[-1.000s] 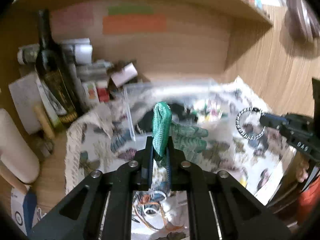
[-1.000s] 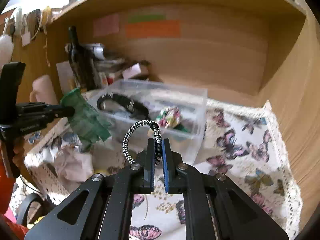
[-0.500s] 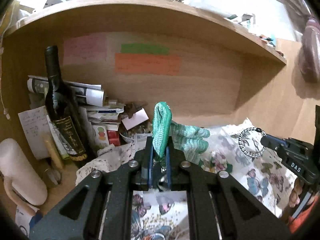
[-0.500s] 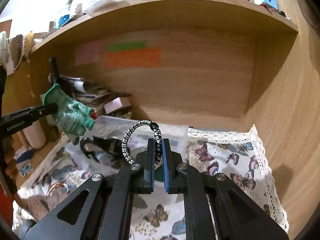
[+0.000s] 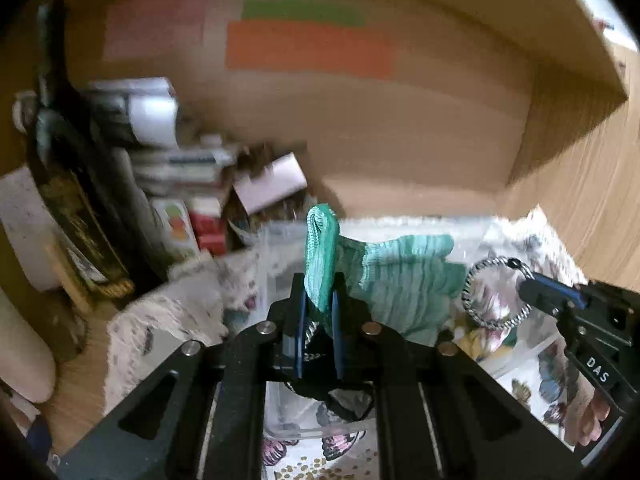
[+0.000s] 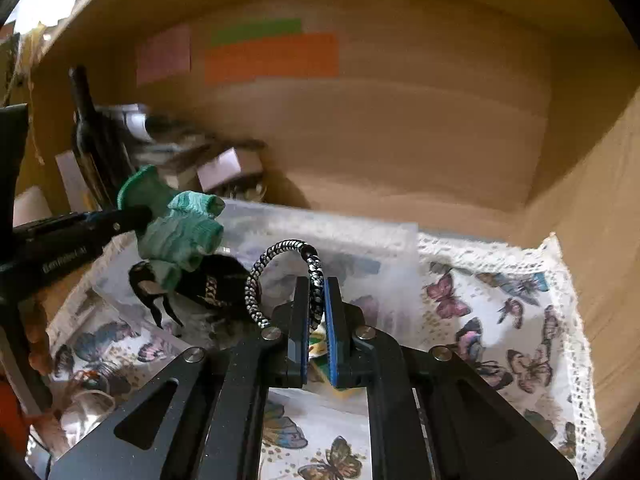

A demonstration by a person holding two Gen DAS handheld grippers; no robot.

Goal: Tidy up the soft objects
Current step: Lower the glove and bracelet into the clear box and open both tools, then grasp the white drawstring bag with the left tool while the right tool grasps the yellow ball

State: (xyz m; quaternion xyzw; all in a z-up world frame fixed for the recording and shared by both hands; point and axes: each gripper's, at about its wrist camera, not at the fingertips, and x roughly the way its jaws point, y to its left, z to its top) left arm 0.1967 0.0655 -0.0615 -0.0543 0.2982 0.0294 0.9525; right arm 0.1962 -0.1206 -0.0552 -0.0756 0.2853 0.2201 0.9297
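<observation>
Left gripper (image 5: pixel 319 304) jaws closed on cuff of green glove (image 5: pixel 394 280); glove body hangs right of centre frame, above clear bin (image 6: pixel 340 248).

Right gripper (image 6: pixel 316 300) jaws pinched on braided cord loop (image 6: pixel 280 276); loop arcs upper left of jaws, over bin.

Risks, as judged: loop grip thin, may slip out. Glove fingers may catch bin rim or drape outside. Grippers near each other, may collide.

Unclear: motion blur on bottle (image 5: pixel 68 184) and clutter at left. Dark strap item (image 6: pixel 208 284) in bin unidentifiable. Bin walls barely readable.
</observation>
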